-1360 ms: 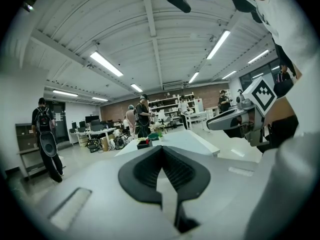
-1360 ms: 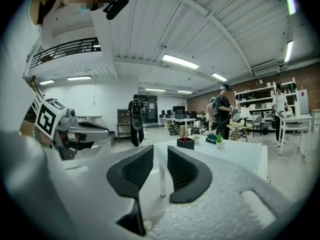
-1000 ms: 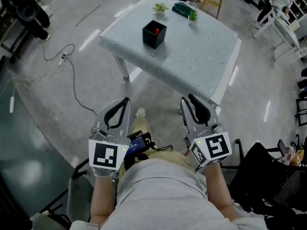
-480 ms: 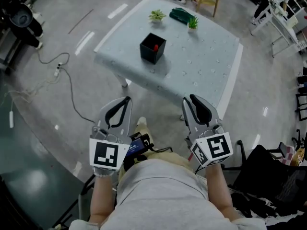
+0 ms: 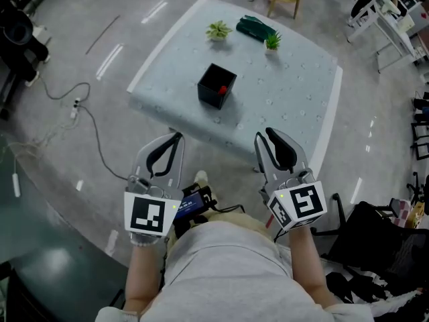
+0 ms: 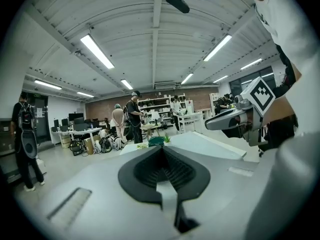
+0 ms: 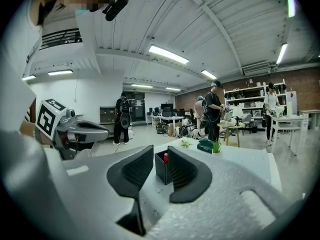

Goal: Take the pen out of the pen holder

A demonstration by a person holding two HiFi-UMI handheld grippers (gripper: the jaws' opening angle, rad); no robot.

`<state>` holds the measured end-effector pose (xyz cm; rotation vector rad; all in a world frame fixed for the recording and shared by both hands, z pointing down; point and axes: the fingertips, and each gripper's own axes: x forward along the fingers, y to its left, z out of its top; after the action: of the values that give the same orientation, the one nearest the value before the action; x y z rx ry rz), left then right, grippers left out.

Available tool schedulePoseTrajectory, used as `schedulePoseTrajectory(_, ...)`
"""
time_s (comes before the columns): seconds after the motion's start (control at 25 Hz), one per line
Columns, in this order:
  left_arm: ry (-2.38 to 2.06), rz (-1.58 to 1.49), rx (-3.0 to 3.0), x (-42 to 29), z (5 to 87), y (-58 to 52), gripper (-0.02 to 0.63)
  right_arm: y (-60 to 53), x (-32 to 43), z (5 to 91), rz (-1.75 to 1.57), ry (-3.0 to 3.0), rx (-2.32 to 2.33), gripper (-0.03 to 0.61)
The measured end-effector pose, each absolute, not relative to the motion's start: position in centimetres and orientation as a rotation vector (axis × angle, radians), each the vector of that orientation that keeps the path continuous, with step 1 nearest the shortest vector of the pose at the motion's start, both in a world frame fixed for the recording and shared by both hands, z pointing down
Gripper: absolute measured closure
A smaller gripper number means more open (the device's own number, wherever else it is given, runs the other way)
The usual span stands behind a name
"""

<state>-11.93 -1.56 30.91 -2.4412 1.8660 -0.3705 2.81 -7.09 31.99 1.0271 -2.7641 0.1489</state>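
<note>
A black square pen holder [image 5: 216, 86] stands near the middle of a pale table [image 5: 295, 92], with a red-capped pen [image 5: 221, 89] upright in it. Both grippers are held short of the table's near edge, well apart from the holder. My left gripper [image 5: 177, 138] has its jaws together with nothing in them; in the left gripper view [image 6: 162, 149] the pads meet at the tips. My right gripper [image 5: 263, 136] is open and empty. In the right gripper view [image 7: 161, 154] the pen holder [image 7: 162, 173] and the pen [image 7: 165, 157] show through the gap, far ahead.
Two small potted plants [image 5: 218, 29] [image 5: 272, 41] and a dark green object [image 5: 255, 29] sit at the table's far side. A cable [image 5: 87, 123] trails over the floor at left. A dark chair [image 5: 375, 240] stands at right. People stand by desks [image 6: 132, 119] in the background.
The table and pen holder now lie closer to both grippers, which have moved forward together. Neither gripper's jaws have changed.
</note>
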Motion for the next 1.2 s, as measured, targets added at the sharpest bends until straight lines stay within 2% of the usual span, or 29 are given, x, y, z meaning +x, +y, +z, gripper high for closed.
schedulePoseTrajectory(0.48,1.762,-0.403,-2.491,-15.3,31.0,-7.7,0.603,-12.6,-1.3,31.6,0.156,-2.730,1.095,0.495)
schedulePoseTrajectory(1.2,1.789,-0.376,-2.528,-18.2,31.9,-9.7,0.603,-15.6,-5.0,33.2,0.109,-2.692,1.021,0.482)
